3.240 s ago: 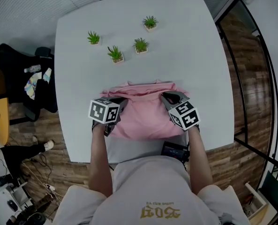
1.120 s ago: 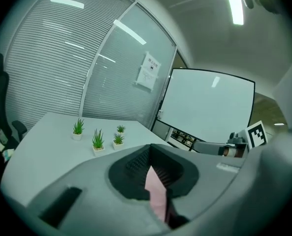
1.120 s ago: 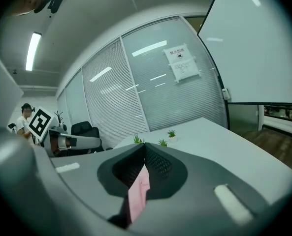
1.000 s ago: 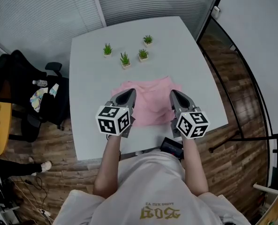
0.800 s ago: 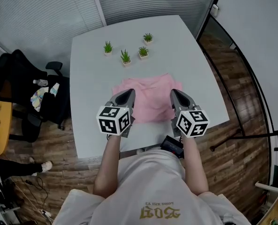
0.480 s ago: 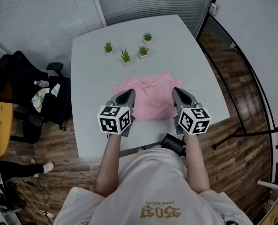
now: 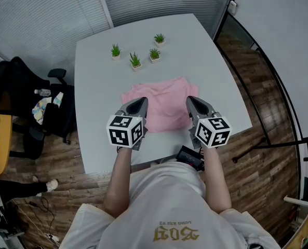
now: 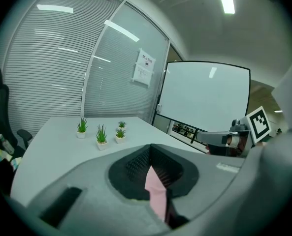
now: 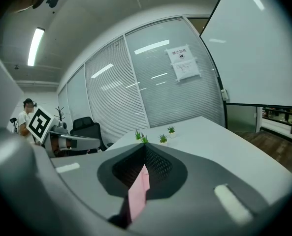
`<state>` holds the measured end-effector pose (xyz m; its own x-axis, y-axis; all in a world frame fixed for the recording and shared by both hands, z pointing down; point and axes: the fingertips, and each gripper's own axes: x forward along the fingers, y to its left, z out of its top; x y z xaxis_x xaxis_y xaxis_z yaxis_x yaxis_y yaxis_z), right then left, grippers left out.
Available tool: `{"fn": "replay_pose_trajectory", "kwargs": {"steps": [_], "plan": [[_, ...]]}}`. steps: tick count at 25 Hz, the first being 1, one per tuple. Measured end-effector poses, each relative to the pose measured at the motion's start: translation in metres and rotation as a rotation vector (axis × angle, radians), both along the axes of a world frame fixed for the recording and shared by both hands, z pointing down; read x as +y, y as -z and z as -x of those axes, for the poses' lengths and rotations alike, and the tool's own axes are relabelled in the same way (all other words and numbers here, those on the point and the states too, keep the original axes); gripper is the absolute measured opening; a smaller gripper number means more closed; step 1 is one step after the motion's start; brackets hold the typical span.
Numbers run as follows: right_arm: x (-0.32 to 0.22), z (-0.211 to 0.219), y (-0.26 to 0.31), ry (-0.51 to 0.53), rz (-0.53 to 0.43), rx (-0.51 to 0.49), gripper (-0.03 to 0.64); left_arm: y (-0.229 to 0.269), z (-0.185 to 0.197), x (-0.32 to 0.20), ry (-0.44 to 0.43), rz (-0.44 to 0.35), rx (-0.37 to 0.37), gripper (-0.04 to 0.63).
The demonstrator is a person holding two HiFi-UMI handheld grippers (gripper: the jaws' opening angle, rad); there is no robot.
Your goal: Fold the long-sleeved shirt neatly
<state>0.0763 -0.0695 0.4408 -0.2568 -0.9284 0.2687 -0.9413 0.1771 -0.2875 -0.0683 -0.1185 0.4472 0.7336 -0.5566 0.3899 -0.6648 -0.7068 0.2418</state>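
Already the long-sleeved shirt [image 7: 161, 100] is gathered into a compact pink rectangle on the worktop [image 7: 205, 51], its near edge pinched by the closed fingers of left gripper [image 7: 137, 105] and right gripper [image 7: 193, 104]; perhaps one fold is left.

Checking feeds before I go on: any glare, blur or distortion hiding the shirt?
Head view: evenly lit, sharp, table bowed by the lens, pink shirt clear. Left gripper view: dark vignette, left gripper blurred close up, shirt readable in its shut jaws. Right gripper view: same for the right gripper.
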Motion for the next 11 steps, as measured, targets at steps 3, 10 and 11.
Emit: {"fn": "replay_pose_trajectory", "kwargs": {"steps": [3, 10, 11], "plan": [[-0.0002, 0.0002, -0.0010, 0.006, 0.006, 0.006, 0.012, 0.0012, 0.0002, 0.0004, -0.004, 0.001, 0.000, 0.008], [0.0038, -0.0049, -0.0023, 0.001, 0.015, 0.009, 0.012, -0.0009, 0.0007, 0.0025, -0.009, 0.008, -0.004, 0.008], [0.0051, -0.0059, -0.0020, 0.000, 0.016, 0.008, 0.012, -0.0002, 0.0001, 0.0032, -0.009, 0.008, -0.003, 0.008]]}}
